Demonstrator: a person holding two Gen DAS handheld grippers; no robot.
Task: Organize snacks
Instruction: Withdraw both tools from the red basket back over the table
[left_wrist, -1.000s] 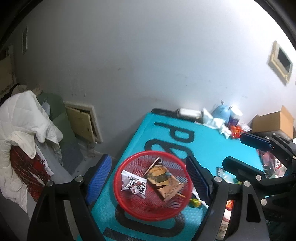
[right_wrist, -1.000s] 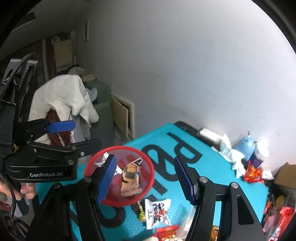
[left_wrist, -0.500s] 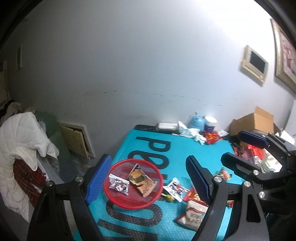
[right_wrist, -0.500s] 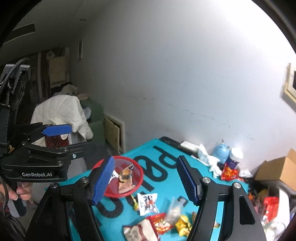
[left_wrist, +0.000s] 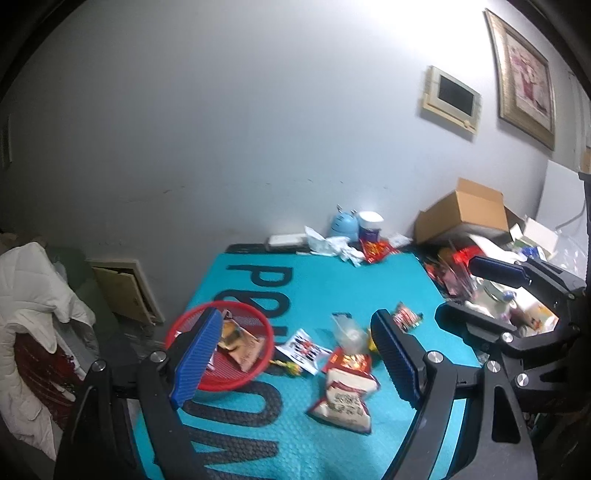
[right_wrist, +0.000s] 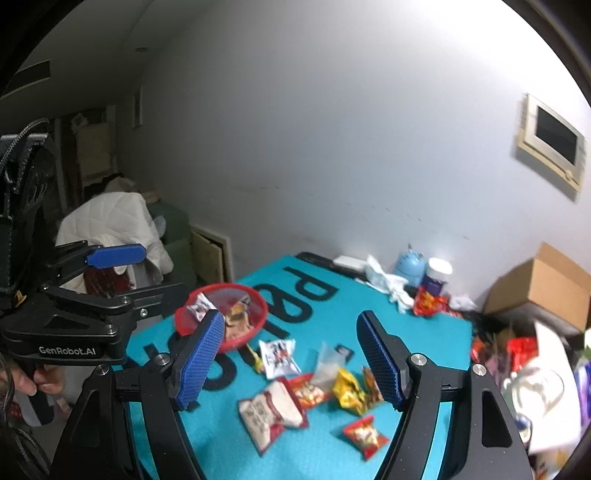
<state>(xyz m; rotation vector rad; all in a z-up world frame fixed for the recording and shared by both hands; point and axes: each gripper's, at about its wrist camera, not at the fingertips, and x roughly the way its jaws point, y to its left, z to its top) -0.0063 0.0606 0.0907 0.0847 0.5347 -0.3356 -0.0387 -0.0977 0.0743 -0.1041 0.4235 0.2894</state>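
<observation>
Two snack packets are sitting in the red basket (right_wrist: 255, 325) at the teal mat's (right_wrist: 406, 332) left edge while several packets (right_wrist: 273, 410) are lying loose mid-mat, with the left gripper (left_wrist: 295, 354) spread empty and the right gripper (right_wrist: 288, 358) opening, nothing between its jaws.

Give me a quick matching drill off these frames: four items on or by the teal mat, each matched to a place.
Items:
1. red mesh basket
2. cardboard box
3. blue round gadget
4. big white-and-red snack bag

Places:
A. loose on the mat, nearest the cameras
B. mat's left edge, snacks inside
C. by the wall at the mat's far end
D. off the mat, to the right

Pairs: 1-B, 2-D, 3-C, 4-A
</observation>
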